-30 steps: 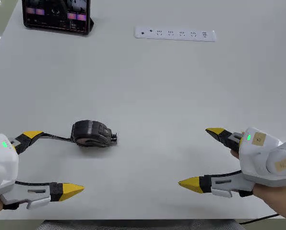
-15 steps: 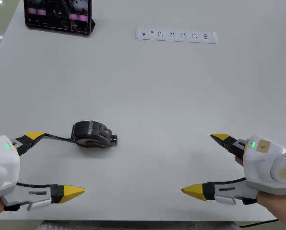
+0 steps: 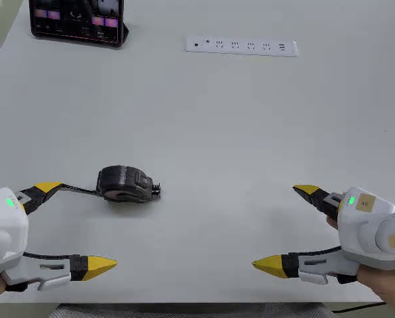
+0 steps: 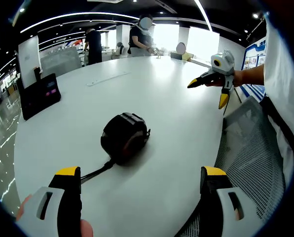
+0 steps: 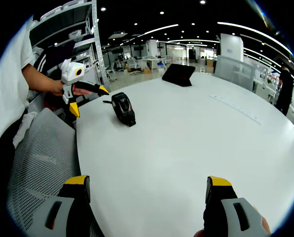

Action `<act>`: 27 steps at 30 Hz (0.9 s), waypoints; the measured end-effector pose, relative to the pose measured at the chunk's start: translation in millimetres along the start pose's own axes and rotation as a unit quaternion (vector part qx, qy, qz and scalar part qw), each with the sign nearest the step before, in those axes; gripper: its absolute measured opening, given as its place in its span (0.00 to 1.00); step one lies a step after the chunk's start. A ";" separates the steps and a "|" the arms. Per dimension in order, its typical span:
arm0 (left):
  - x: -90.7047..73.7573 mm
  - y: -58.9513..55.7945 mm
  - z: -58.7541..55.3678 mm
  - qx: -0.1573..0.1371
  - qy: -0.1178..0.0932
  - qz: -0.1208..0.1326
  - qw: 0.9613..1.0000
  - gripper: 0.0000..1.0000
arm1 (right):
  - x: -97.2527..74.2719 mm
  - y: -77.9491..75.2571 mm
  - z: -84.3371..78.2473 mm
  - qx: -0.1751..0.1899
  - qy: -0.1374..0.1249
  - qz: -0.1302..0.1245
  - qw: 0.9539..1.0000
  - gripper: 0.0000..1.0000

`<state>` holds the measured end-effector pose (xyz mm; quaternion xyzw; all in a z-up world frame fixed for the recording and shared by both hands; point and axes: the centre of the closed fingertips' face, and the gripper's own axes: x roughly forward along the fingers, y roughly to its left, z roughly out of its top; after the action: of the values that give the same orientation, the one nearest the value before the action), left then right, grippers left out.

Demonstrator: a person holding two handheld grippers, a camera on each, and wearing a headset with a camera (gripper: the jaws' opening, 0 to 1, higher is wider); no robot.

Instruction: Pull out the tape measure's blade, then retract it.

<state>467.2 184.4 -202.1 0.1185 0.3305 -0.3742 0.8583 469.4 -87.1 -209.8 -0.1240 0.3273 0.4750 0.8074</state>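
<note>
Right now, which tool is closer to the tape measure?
Left. The left tool sits open just beside the tape measure, one jaw tip by its strap. The right tool hangs open far across the table.

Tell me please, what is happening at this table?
A person holds a two-jaw gripper in each hand above a white table. Both the left gripper and the right gripper are open and hold nothing. A black tape measure lies on the table just ahead of the left gripper, with its blade not pulled out. The right gripper is well off to the other side. A power strip and a tablet sit at the far edge.
</note>
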 end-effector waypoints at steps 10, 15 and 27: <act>0.6 0.2 0.3 0.000 0.001 0.000 1.000 0.99 | 0.5 -0.9 0.8 -0.002 0.001 0.001 1.000 0.96; 0.7 -0.4 1.5 0.000 -0.001 -0.001 1.000 0.99 | 0.4 -0.6 0.5 -0.002 0.002 0.001 1.000 0.96; -0.5 0.0 0.8 -0.004 0.000 -0.002 1.000 0.99 | 1.1 0.1 1.7 -0.002 0.001 0.002 1.000 0.96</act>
<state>467.4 184.3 -201.2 0.1145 0.3320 -0.3742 0.8583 470.4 -85.5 -209.2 -0.1256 0.3274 0.4770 0.8059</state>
